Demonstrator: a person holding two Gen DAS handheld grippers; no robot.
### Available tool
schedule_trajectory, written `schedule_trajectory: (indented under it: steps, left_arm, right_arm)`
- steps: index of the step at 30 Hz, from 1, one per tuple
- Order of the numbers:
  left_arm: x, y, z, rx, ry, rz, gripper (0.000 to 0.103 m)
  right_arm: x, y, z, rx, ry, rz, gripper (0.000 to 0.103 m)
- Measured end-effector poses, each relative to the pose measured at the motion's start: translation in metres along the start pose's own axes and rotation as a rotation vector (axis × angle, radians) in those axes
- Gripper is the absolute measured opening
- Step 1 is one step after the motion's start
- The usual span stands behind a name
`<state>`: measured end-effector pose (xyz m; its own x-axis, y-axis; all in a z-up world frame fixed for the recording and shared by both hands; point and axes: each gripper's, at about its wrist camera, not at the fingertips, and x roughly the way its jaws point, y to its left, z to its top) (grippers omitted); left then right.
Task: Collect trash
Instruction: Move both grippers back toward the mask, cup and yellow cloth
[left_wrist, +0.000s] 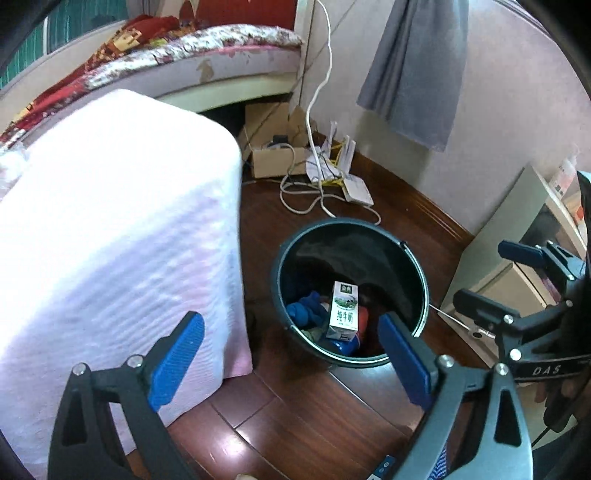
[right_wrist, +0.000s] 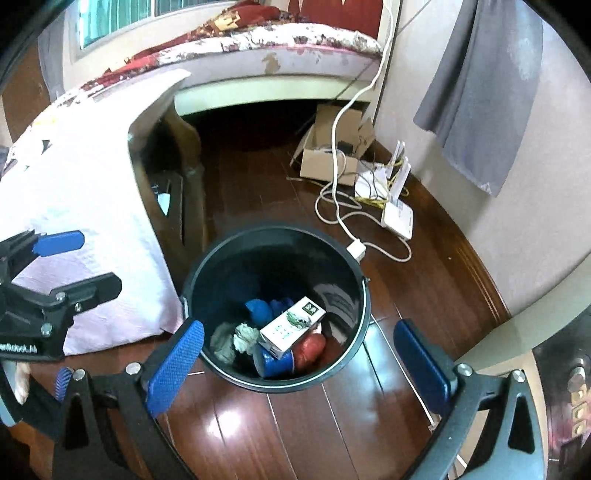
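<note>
I see dark wood floor (right_wrist: 295, 424) w/ black bucket (right_wrist: 207, 273) standing on it, plus cardboard box (right_wrist: 325, 166), white router (right_wrist: 399, 218) & cables (right_wrist: 332, 206) near wall.

Below our open left gripper (left_wrist: 291, 354) the bucket (left_wrist: 421, 273) mouth gapes free — the covered table (left_wrist: 110, 221) crowds its left, cables (right_wrist: 334, 206) lie beyond.

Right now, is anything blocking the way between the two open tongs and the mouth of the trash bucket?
Nothing visible. The bucket stands open, no lid, with the milk carton already inside; both left tongs and right tongs are empty.
</note>
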<state>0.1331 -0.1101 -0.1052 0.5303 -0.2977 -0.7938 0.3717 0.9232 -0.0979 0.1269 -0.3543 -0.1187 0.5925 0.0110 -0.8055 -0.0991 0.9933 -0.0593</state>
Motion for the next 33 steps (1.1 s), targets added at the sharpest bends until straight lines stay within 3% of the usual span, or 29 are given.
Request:
schedule_trajectory:
  steps: [8,16,25,33]
  left_arm:
    - [-0.042,0.015,0.001,-0.019,-0.061,0.034,0.096]
    - [-0.093,0.046,0.000,-0.051,-0.179,0.098,0.096]
    - [-0.130,0.125,-0.011,-0.158,-0.249,0.238,0.096]
    - [-0.155,0.216,-0.032,-0.295,-0.276,0.358,0.088]
  right_arm:
    - [-0.040,0.027,0.008,0.008,-0.069,0.030,0.103]
    - [-0.064,0.072,0.030,-0.029,-0.166,0.101,0.103]
    - [-0.068,0.143,0.068,-0.081,-0.231,0.202,0.103]
    - [-0.066,0.212,0.103,-0.123,-0.253,0.253,0.103]
